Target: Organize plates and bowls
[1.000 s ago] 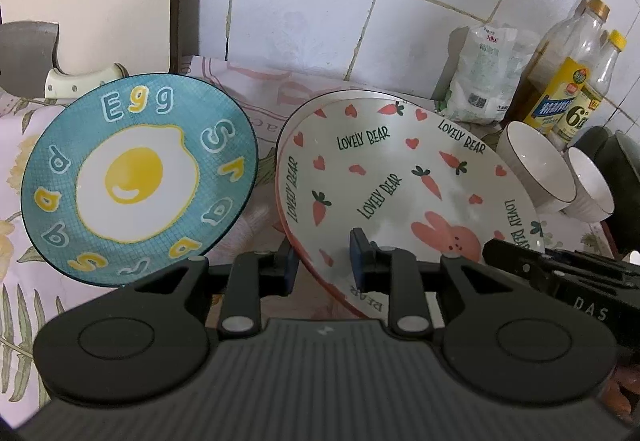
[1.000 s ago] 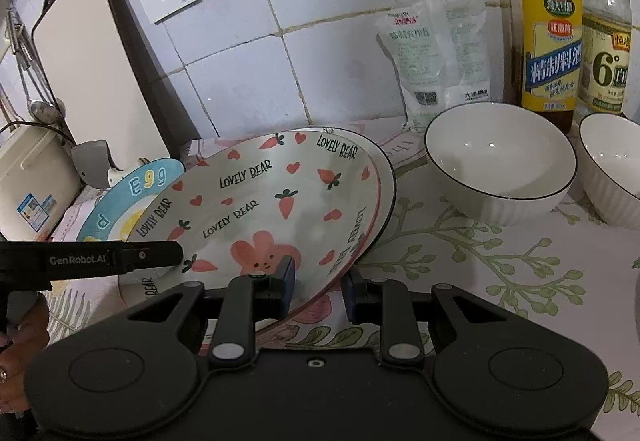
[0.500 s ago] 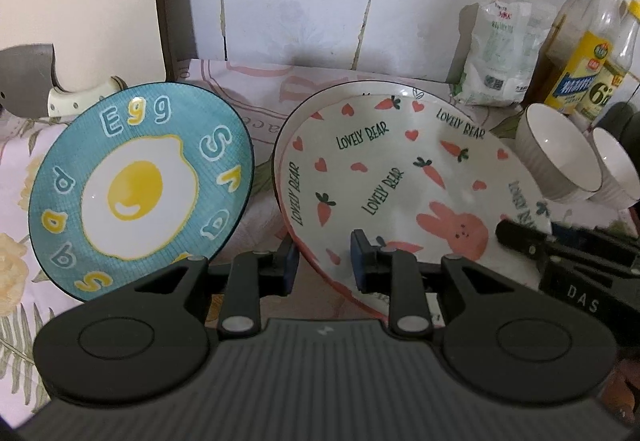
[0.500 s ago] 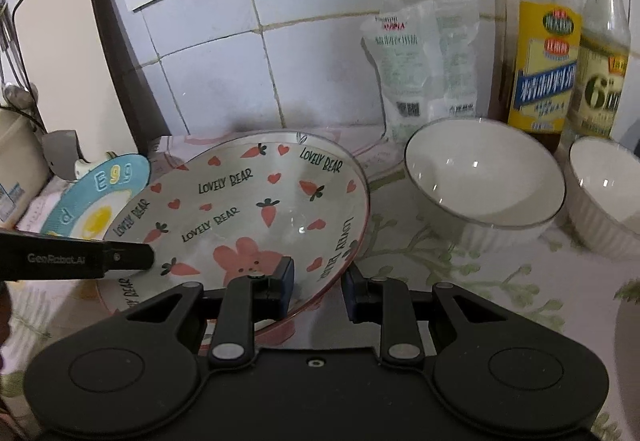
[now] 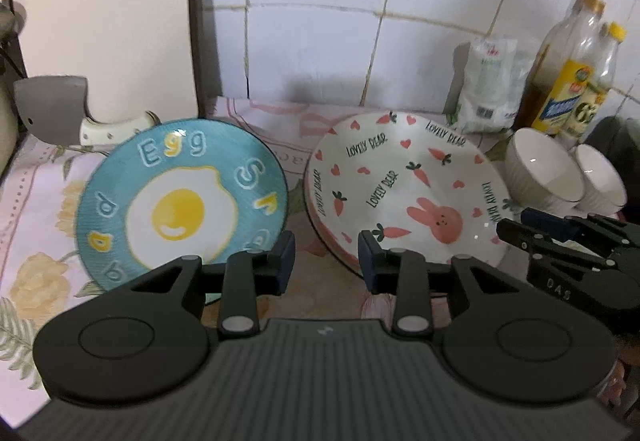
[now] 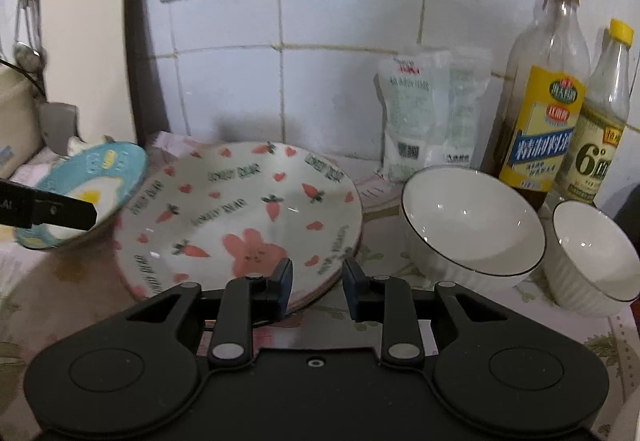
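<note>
Rabbit-and-carrot plate [image 5: 404,185] on floral cloth, stacked on another plate, beside egg plate [image 5: 180,197]. Glazed ceramic: stiff, slippery, fragile; grip rim. Left gripper [image 5: 326,261] opening, empty; right gripper [image 6: 316,287] opening, rim between its jaws, pads apart.

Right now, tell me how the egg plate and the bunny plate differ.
The egg plate is teal with a fried egg and letters; the bunny plate is white with carrots, hearts and a pink rabbit. The egg plate is smaller. The bunny plate rests on another plate; the egg plate shows none beneath. Both are round and sit tilted on the cloth.
</note>
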`<state>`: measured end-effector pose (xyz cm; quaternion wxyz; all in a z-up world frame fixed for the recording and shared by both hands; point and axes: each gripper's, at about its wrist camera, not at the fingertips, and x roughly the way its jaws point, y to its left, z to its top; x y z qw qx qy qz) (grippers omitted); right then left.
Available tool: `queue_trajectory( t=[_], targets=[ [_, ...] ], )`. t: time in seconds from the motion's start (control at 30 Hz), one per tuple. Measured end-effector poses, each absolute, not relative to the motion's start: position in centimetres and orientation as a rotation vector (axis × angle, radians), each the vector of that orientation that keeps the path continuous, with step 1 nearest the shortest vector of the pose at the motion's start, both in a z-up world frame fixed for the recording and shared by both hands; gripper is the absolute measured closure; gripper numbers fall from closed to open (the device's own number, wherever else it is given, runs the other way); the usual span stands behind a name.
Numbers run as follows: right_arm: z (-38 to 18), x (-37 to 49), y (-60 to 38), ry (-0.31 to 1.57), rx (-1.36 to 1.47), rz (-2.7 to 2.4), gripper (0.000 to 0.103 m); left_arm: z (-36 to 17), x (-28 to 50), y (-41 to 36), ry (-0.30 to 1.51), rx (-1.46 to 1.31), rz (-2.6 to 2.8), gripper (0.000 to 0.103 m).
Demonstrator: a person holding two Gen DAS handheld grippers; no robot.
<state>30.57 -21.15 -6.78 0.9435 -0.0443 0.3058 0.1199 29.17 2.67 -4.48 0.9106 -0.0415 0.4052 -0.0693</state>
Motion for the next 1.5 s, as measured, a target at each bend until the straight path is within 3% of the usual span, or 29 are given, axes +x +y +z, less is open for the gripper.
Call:
queue_trajectory(
  t=[0.37, 0.5, 0.8, 1.2, 1.5],
  targets=[
    [0.3, 25.5, -18.0, 0.63, 0.007, 0.505, 0.069, 2.3, 23.5, 7.9, 0.757, -0.078, -0.261, 0.062],
    [2.3, 24.4, -15.8, 0.635, 0.014, 0.605, 0.06, 4.3, 21.4, 10.0, 0.731, -0.082, -0.313, 0.053],
    [2.4, 24.8, -11.7, 0.711, 0.133, 0.739, 0.043, 6.5, 16.7, 14.8, 0.597, -0.108, -0.28, 0.046],
    [-3.9, 28.7, -7.5, 0.834, 0.307, 0.677, 0.043, -0.3, 21.8, 22.1, 0.654, -0.232, -0.165, 0.04],
    [-8.4, 30.1, -4.5, 0.861, 0.31, 0.568, 0.043, -7.7, 27.4, 23.2, 0.809, -0.337, -0.156, 0.047]
  ],
)
